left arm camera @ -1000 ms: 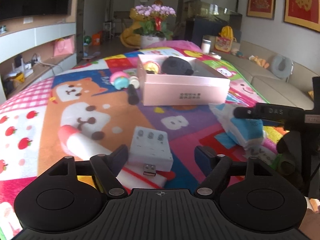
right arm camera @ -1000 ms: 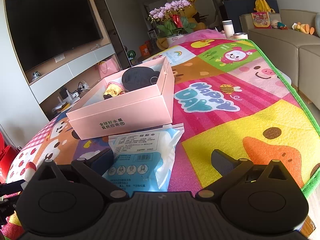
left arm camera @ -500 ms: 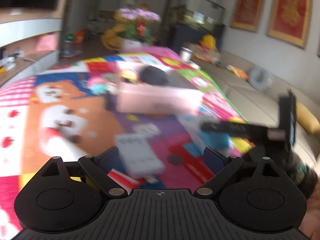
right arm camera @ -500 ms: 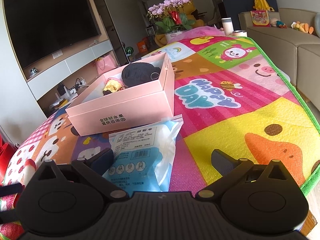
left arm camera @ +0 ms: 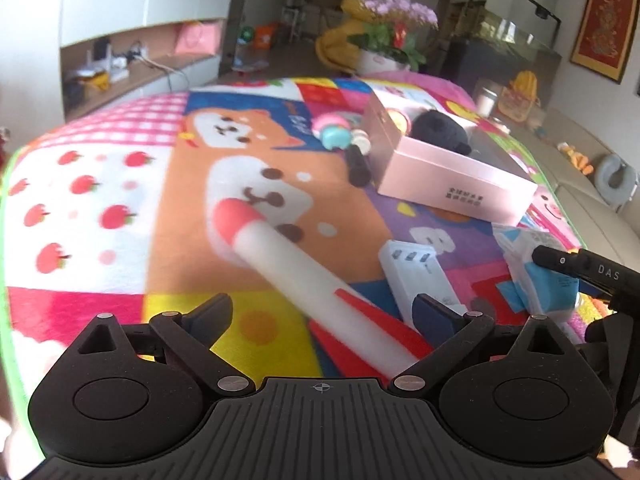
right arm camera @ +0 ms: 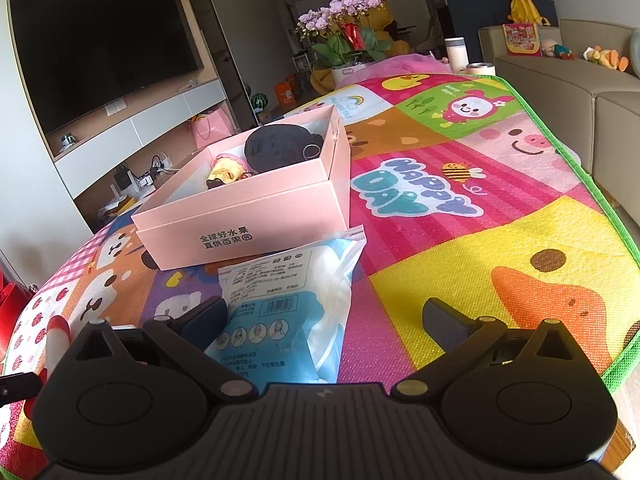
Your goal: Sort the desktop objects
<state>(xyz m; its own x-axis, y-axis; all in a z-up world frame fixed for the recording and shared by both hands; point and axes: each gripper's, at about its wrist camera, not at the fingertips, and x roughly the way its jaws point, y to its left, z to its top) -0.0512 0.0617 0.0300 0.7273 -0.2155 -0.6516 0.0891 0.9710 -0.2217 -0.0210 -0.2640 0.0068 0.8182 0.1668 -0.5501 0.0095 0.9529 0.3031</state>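
My left gripper (left arm camera: pixel 322 314) is open, low over the mat, with a big white and red pen-shaped toy (left arm camera: pixel 304 272) lying between its fingers. A white charger block (left arm camera: pixel 416 272) lies just right of it. My right gripper (right arm camera: pixel 322 320) is open around the near end of a blue and white mask packet (right arm camera: pixel 292 304); it also shows in the left wrist view (left arm camera: pixel 536 276). The open pink box (right arm camera: pixel 256 204) holds a black pouch (right arm camera: pixel 280 150) and a yellow toy (right arm camera: pixel 224 170).
A colourful play mat (right arm camera: pixel 500 248) covers the table. A pink and teal toy (left arm camera: pixel 334 130) and a black marker (left arm camera: pixel 358 166) lie left of the box (left arm camera: pixel 448 176). A flower pot (right arm camera: pixel 344 44), a white cup (right arm camera: pixel 456 54) and a sofa (right arm camera: pixel 580 88) stand beyond.
My left gripper has swung left, so the pen toy now lies between its fingers instead of the charger. My right gripper has edged forward over the mask packet.
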